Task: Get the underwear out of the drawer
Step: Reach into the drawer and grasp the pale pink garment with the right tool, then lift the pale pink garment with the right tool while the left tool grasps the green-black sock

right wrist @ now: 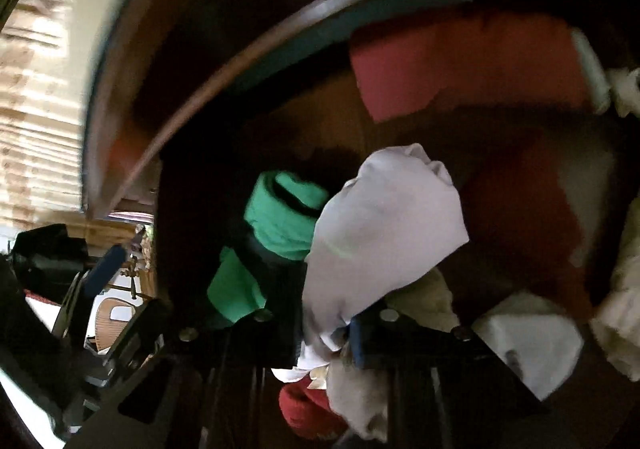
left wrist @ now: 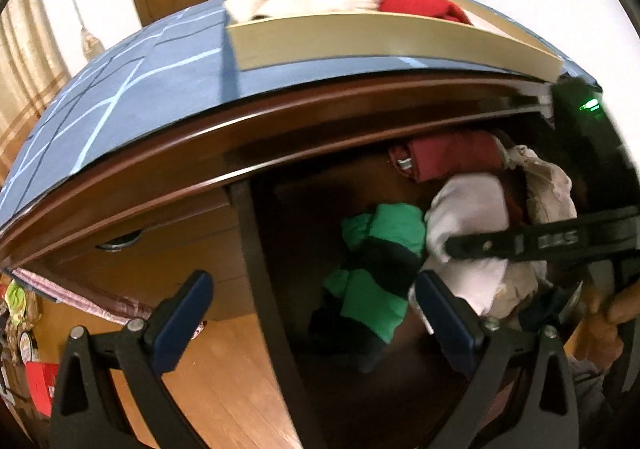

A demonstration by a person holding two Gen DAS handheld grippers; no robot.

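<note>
Green-and-black folded underwear point(left wrist: 376, 281) lies in your open drawer point(left wrist: 256, 249), seen from the left wrist view between the left tool's point(left wrist: 312, 297) blue pads, which stand wide apart with nothing between them. Just right of it sits a white garment point(left wrist: 468, 217), with a dark red piece point(left wrist: 452, 157) behind it at the back of the drawer, and the right tool point(left wrist: 452, 247) reaches in across the white cloth. Only this view shows the blue-topped dresser point(left wrist: 120, 97) above, carrying a tray point(left wrist: 360, 37) of more clothes. From the right wrist view, your right tool point(right wrist: 340, 333) has its fingers drawn together on the white garment point(right wrist: 380, 225), which bunches up between them; the green underwear point(right wrist: 280, 225) lies just to its left, untouched, and the left tool point(right wrist: 100, 269) shows at the far left edge.
</note>
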